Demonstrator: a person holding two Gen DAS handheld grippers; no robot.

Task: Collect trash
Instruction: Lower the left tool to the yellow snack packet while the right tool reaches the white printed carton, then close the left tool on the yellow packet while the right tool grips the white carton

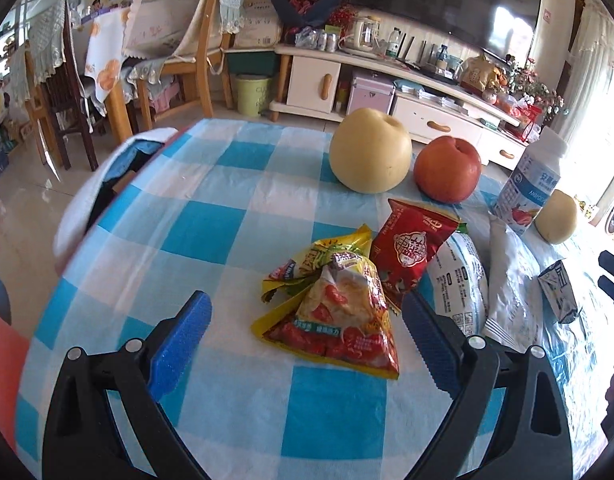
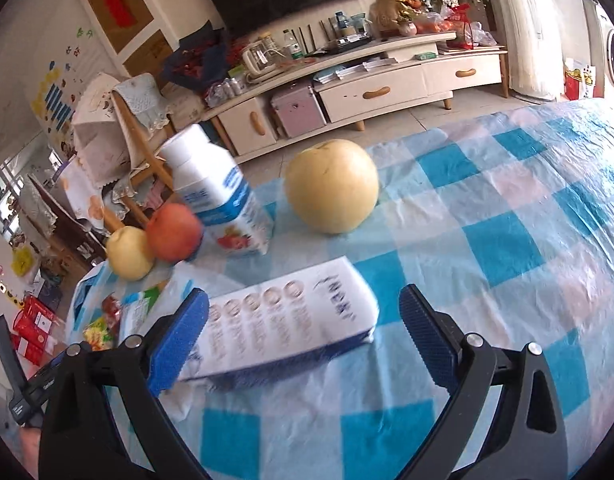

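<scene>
Bright daylight, fisheye-warped edges, right wrist view motion-blurred.

**Black frames, blue pads**

Each hand-held gripper, left (image 1: 305, 324) and right (image 2: 303, 318), had 2 black plastic arms with triangular cut-outs and silver round screw heads at the joints. The fingers (image 1: 179, 344) (image 2: 427, 334) carried ribbed blue pads with a fine textured surface.
</scene>
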